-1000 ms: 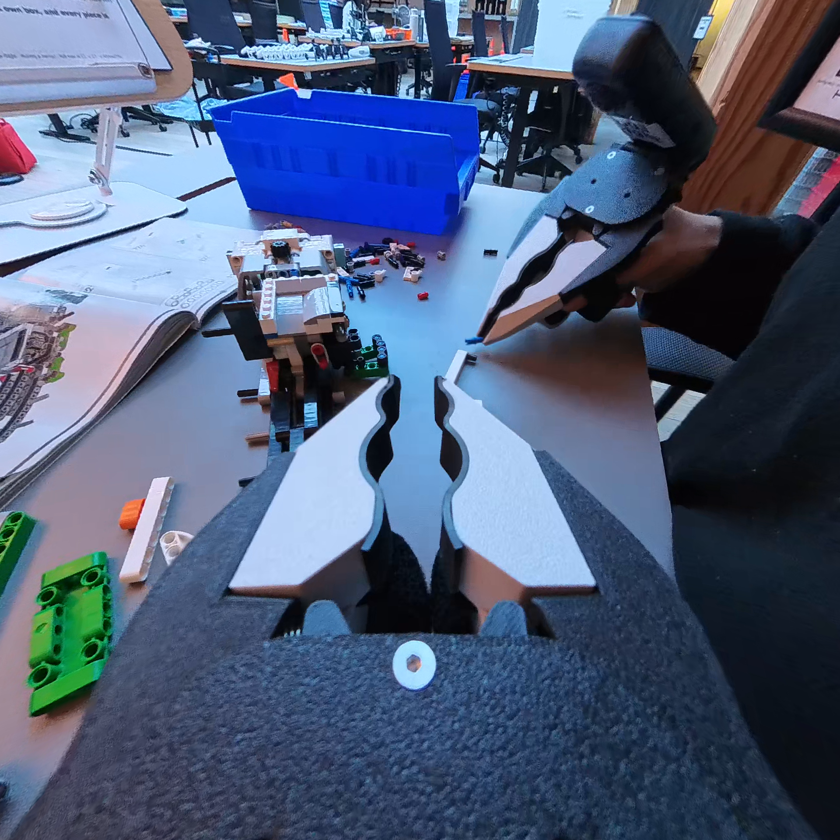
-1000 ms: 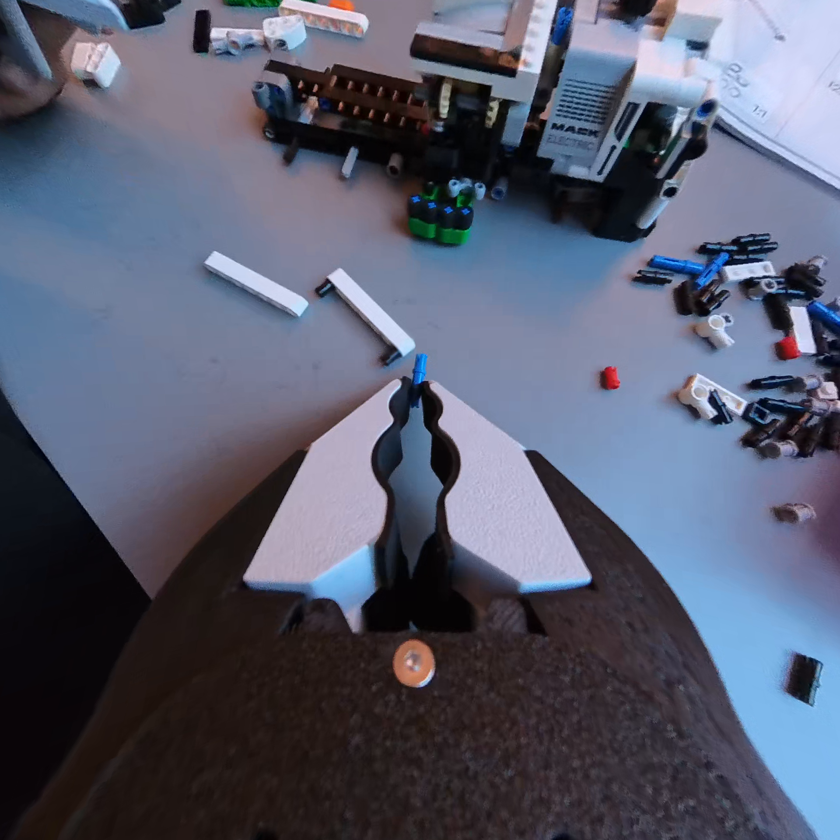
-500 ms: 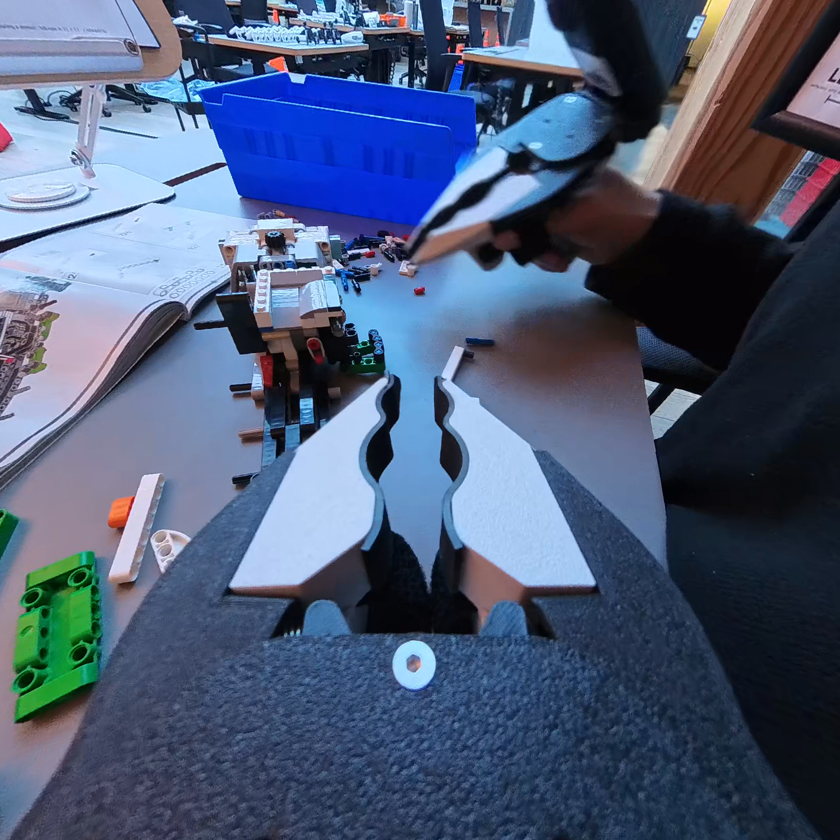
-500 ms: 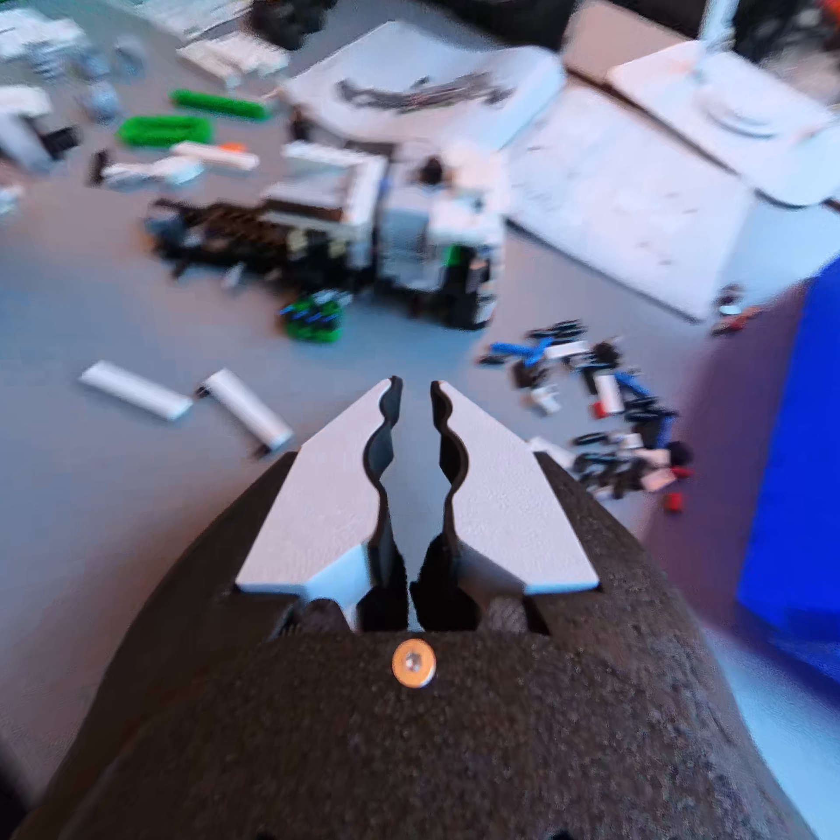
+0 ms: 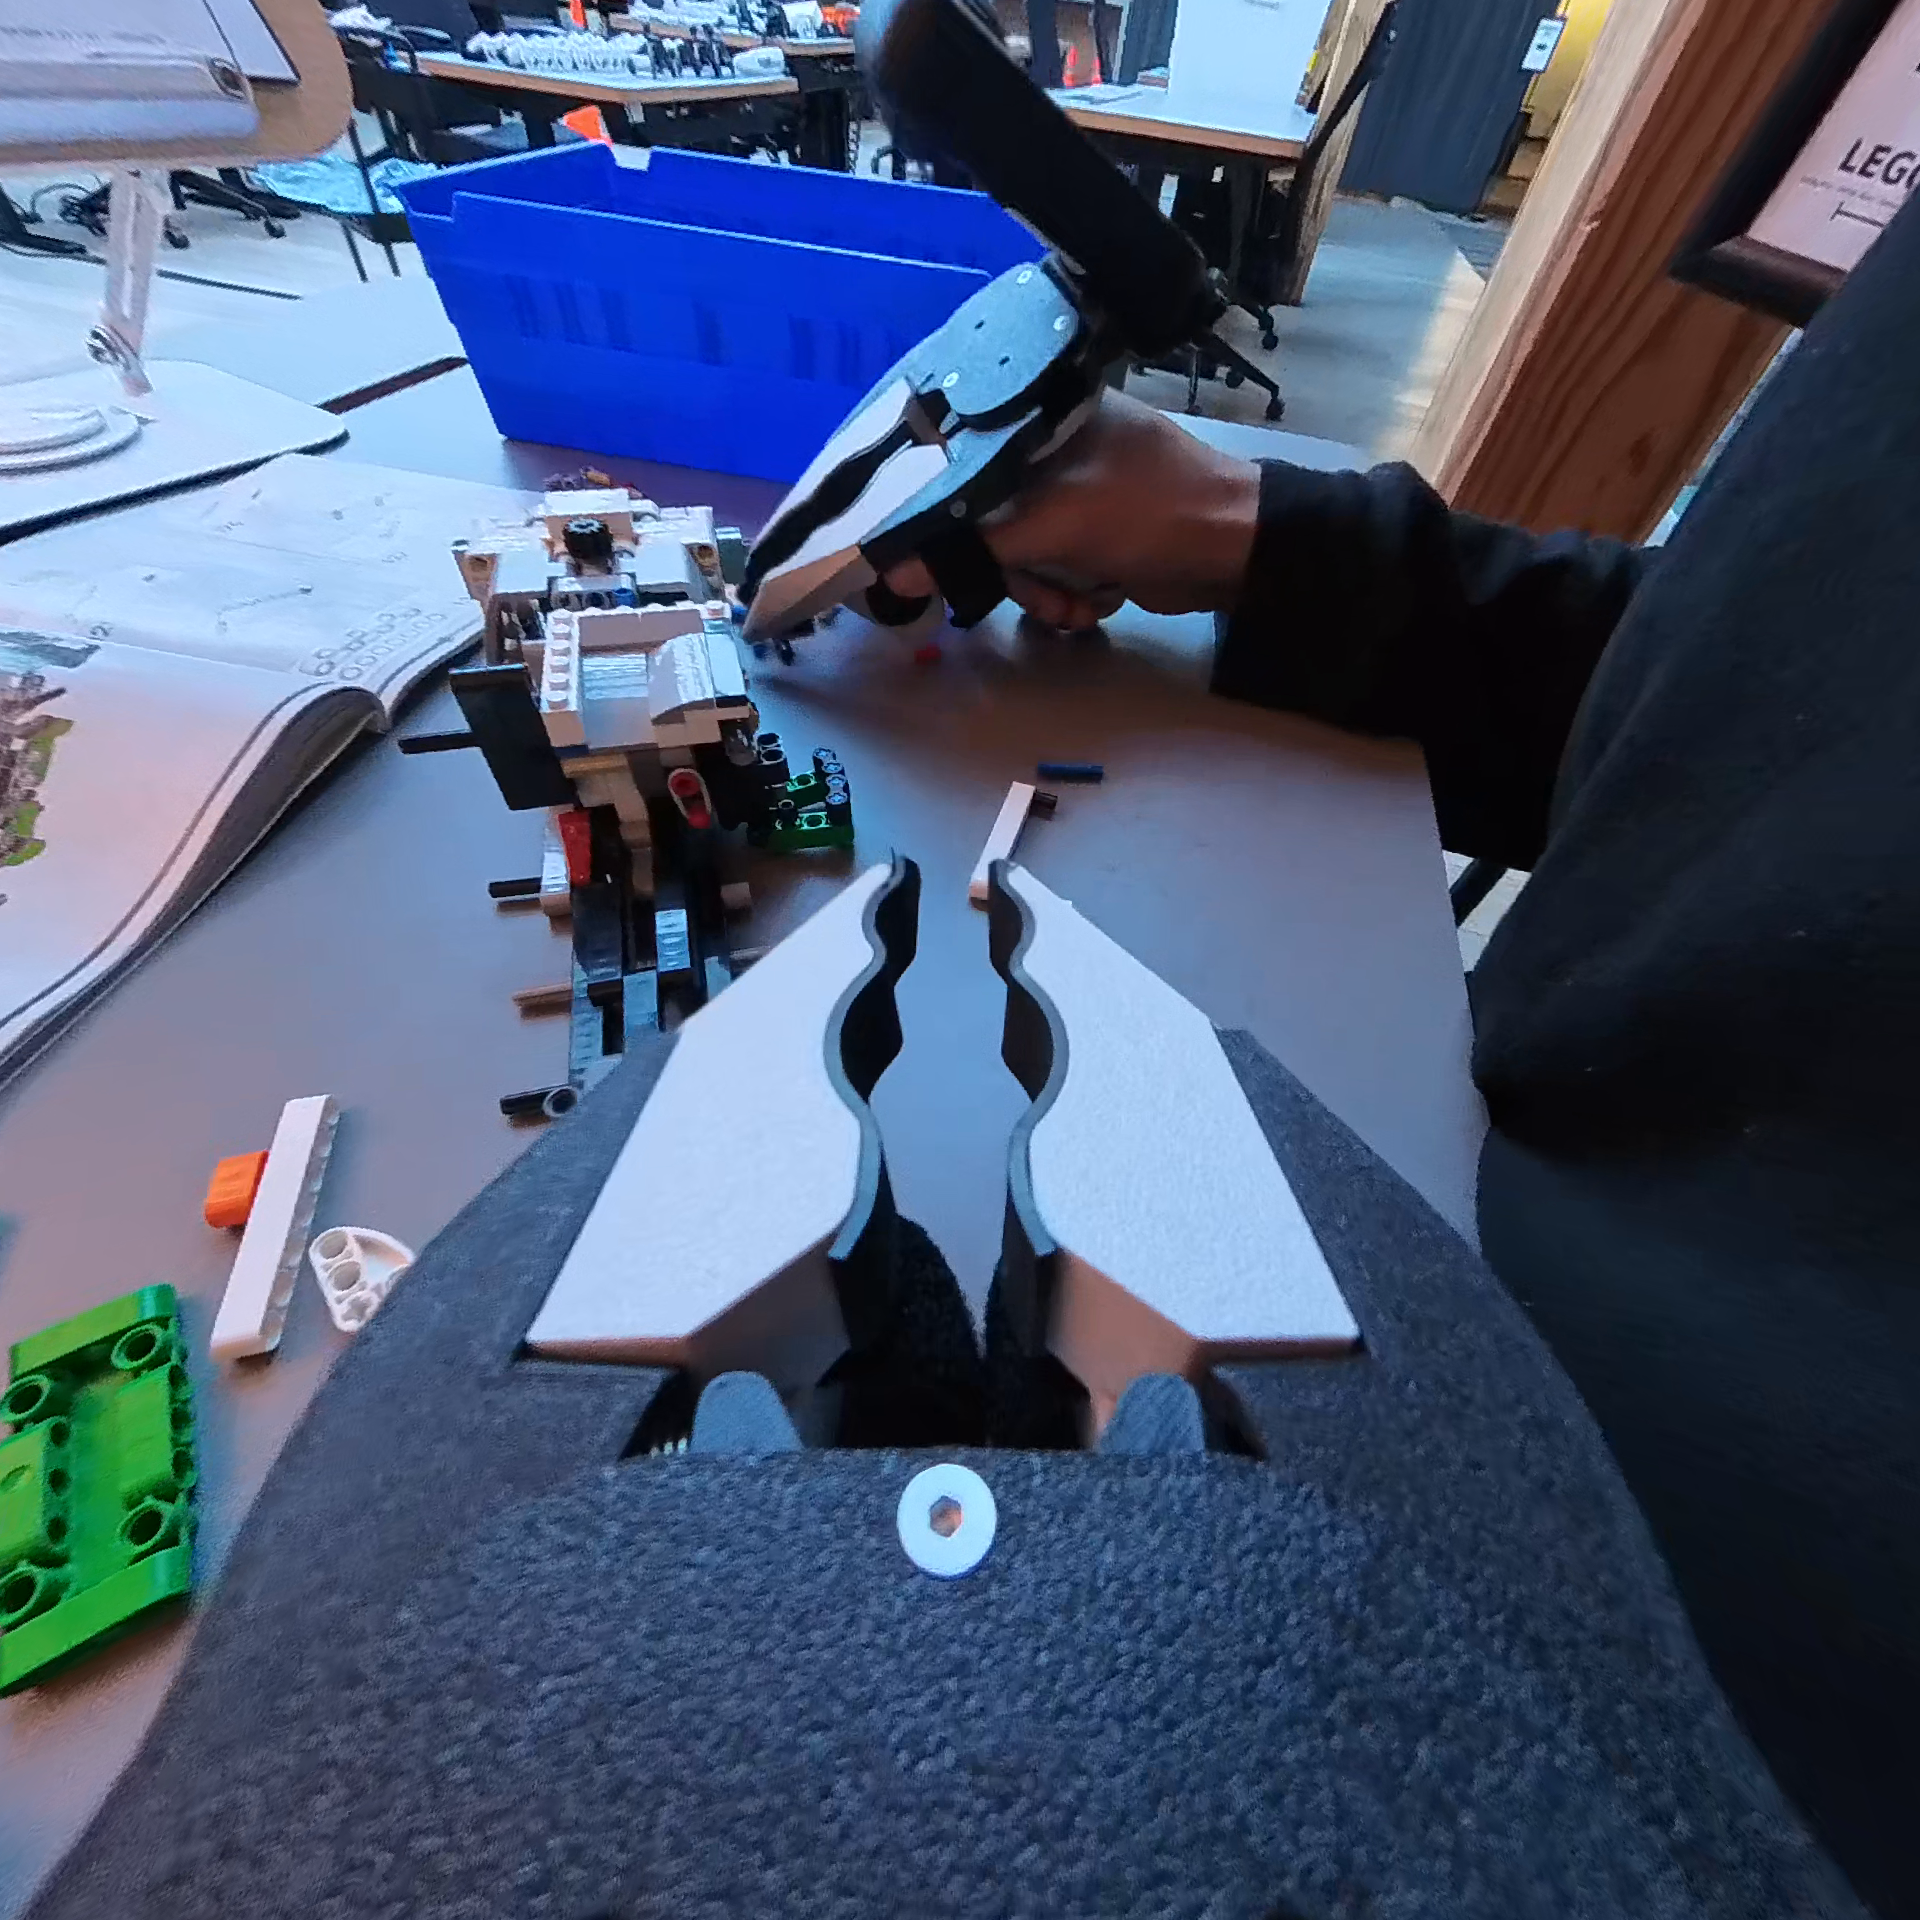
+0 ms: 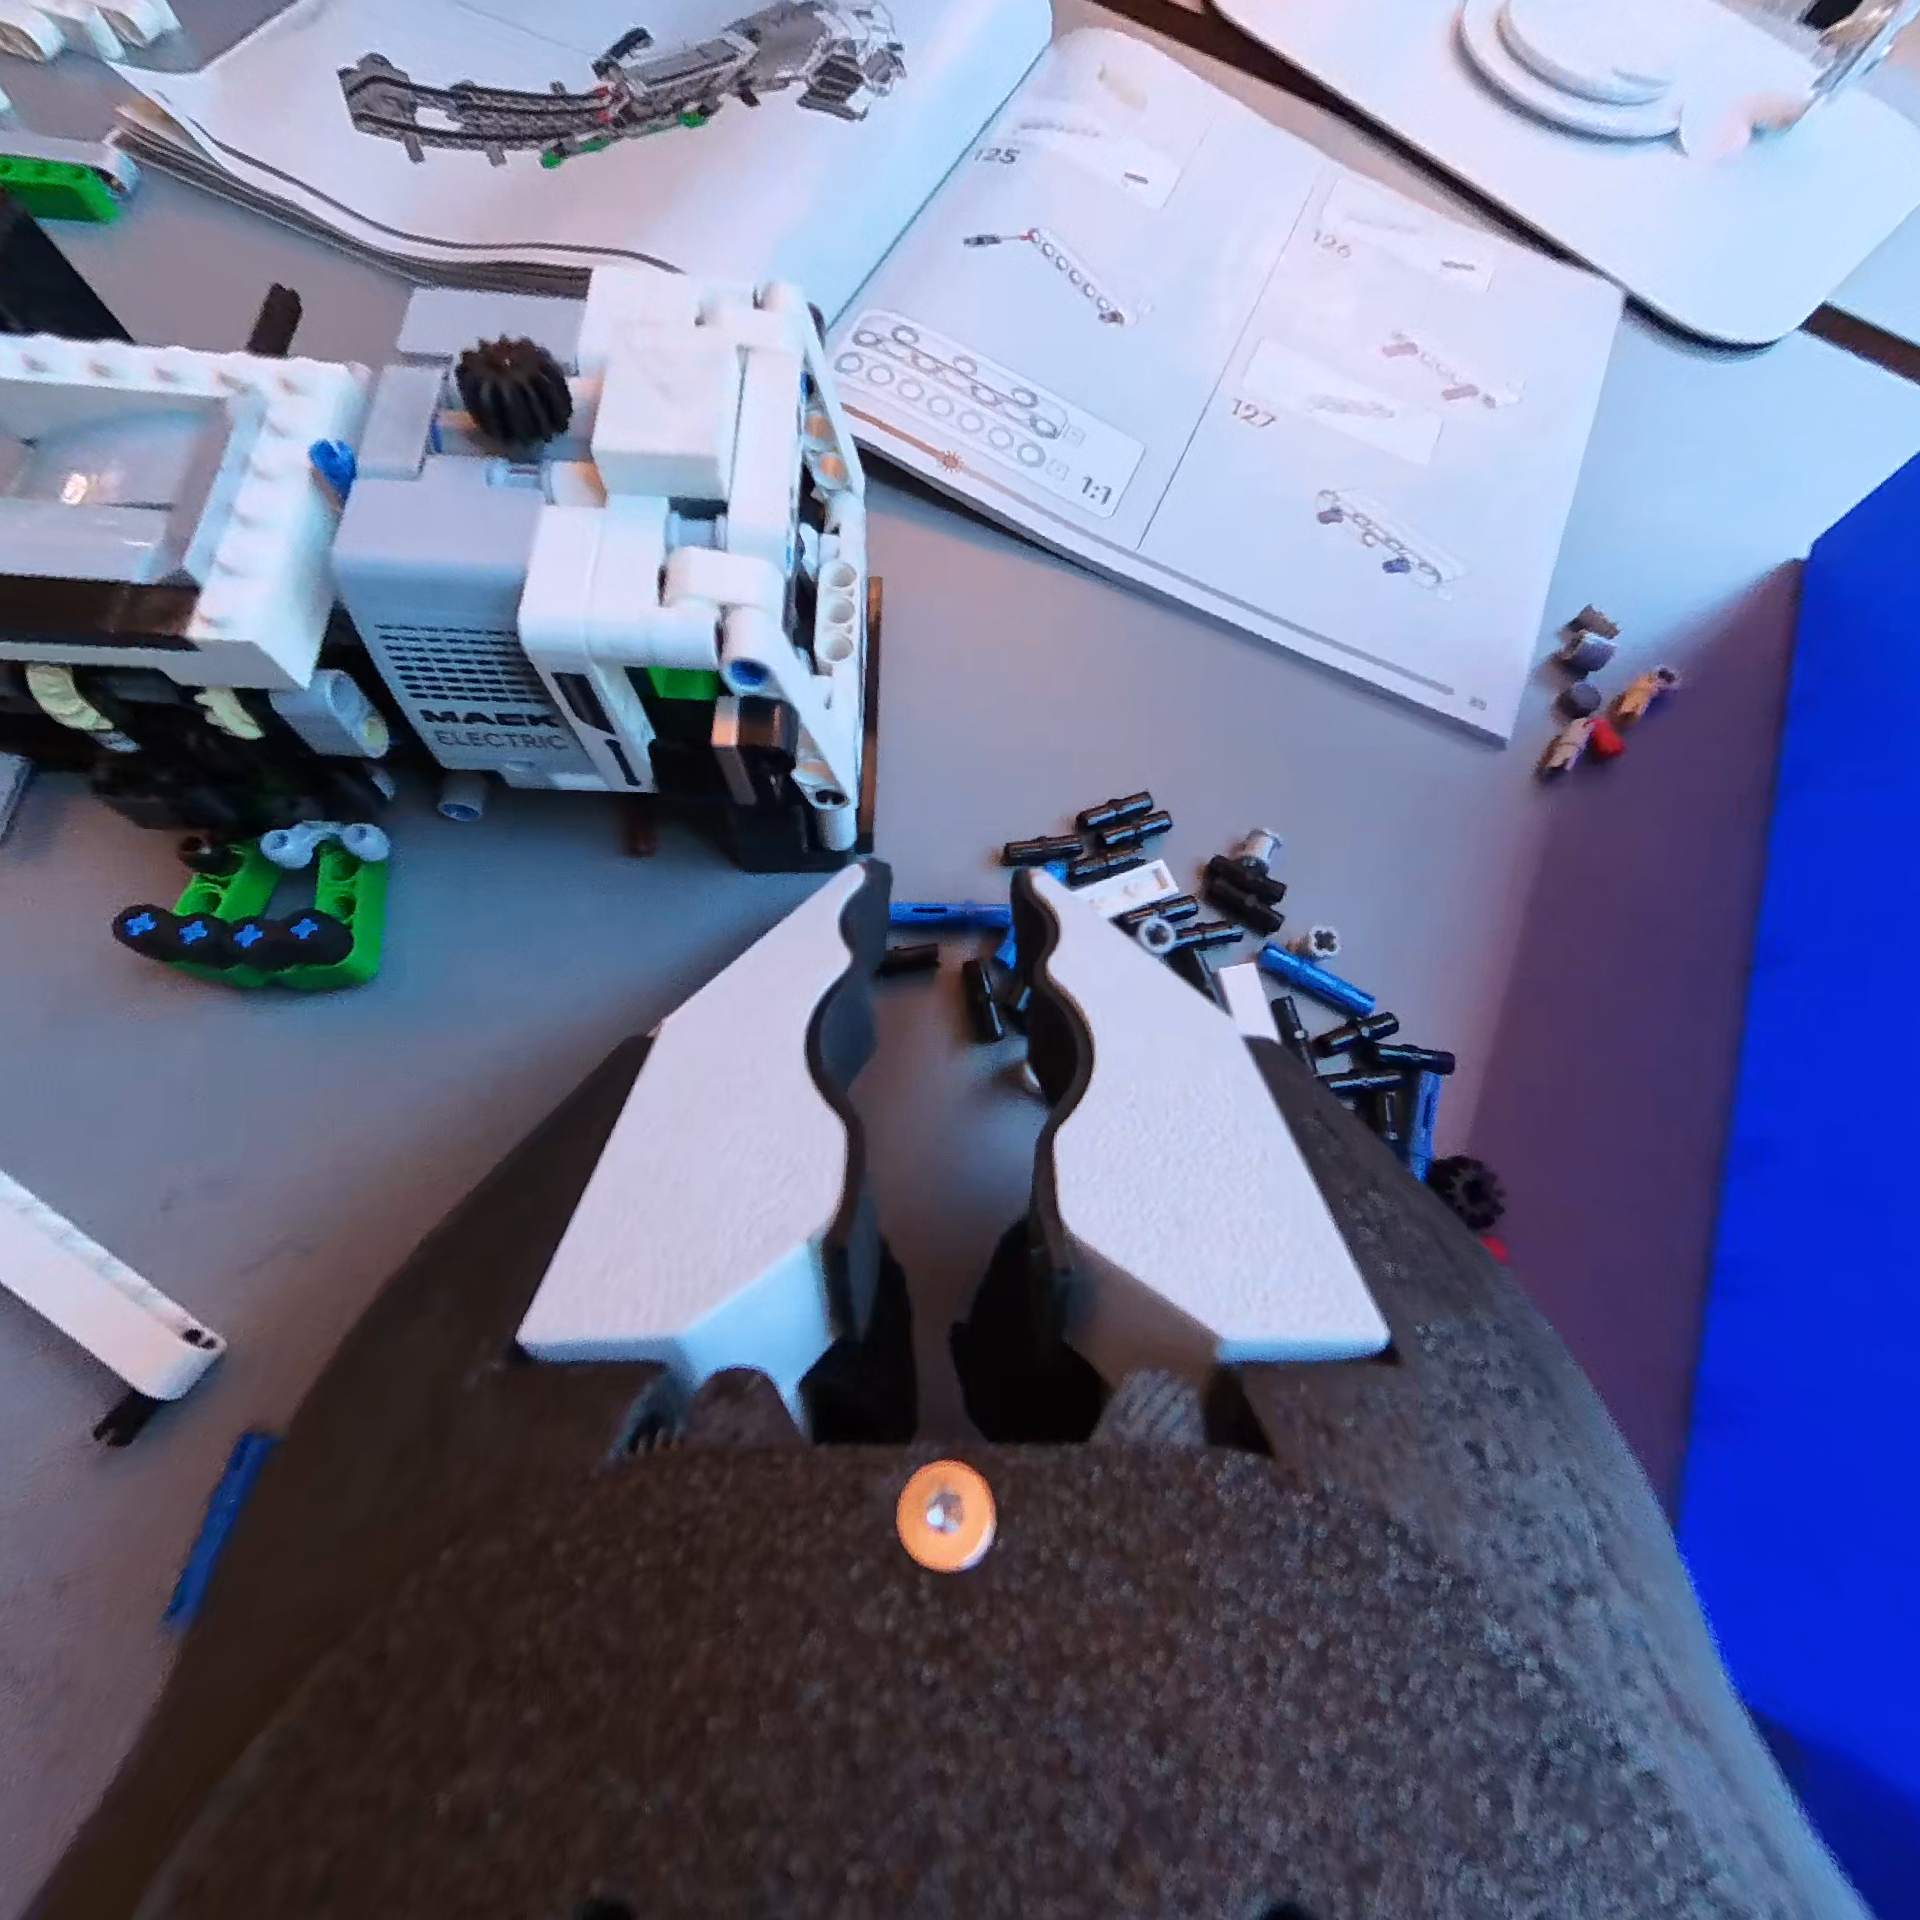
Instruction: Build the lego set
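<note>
The half-built white and black lego truck [image 5: 613, 665] stands mid-table; it also shows in the right wrist view [image 6: 520, 561]. My left gripper [image 5: 951, 873] is open a little and empty, held low in front of the truck's rear. Just past its tips lie a white beam with black pins [image 5: 1003, 842] and a blue pin [image 5: 1068, 771]. My right gripper [image 6: 951, 883] is open and empty, its tips low over a pile of small black and blue pins [image 6: 1143, 914] beside the truck's cab. It also shows in the left wrist view [image 5: 774, 608].
A blue bin [image 5: 727, 322] stands behind the truck. An open instruction booklet [image 6: 1195, 364] lies at the left. A green subassembly [image 6: 270, 914] sits by the truck. A green plate [image 5: 94, 1496], a white beam [image 5: 275, 1226] and an orange piece [image 5: 234, 1188] lie near left. My right fingertips sit around 25 centimetres from my left ones. Between my right fingertips and the green subassembly [image 6: 270, 914] there is roughly 10 centimetres. It turns up in the left wrist view [image 5: 819, 774] as well.
My right gripper let go of the blue pin beside the white beam, moved away to the pin pile by the truck's cab, and opened wider. The left gripper has hardly moved.
</note>
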{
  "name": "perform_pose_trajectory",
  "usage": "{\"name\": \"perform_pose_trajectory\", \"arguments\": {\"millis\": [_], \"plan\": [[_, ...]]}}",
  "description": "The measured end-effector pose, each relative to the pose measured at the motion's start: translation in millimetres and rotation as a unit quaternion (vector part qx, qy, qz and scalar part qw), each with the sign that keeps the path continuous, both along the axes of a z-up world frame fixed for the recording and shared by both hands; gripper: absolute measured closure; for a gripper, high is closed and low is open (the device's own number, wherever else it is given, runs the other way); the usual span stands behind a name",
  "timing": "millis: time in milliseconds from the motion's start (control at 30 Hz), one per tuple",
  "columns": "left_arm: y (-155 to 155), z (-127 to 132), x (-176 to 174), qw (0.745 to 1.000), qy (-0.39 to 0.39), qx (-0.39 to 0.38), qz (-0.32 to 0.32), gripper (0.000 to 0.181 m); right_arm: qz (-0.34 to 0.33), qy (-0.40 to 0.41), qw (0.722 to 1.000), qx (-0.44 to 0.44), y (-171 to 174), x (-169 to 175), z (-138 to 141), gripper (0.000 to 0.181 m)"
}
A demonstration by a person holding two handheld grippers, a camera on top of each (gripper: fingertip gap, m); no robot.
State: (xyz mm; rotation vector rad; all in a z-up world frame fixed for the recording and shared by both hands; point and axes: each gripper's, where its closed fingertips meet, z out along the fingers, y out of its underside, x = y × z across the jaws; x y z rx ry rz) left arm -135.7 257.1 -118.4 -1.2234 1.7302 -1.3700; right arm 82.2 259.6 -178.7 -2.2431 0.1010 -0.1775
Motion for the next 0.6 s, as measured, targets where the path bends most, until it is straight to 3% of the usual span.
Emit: {"name": "perform_pose_trajectory", "arguments": {"millis": [433,600], "plan": [[1.0,-0.1,1.1,1.0,0.006,-0.016,-0.004,0.17,0.012,-0.041,0.998,-0.043,-1.7,0.5,-7.1,0.16],[1.4,0.5,1.0,1.0,0.005,-0.018,-0.003,0.17,0.002,-0.035,0.999,-0.019,-2.4,7.4,10.2,0.161]]}}
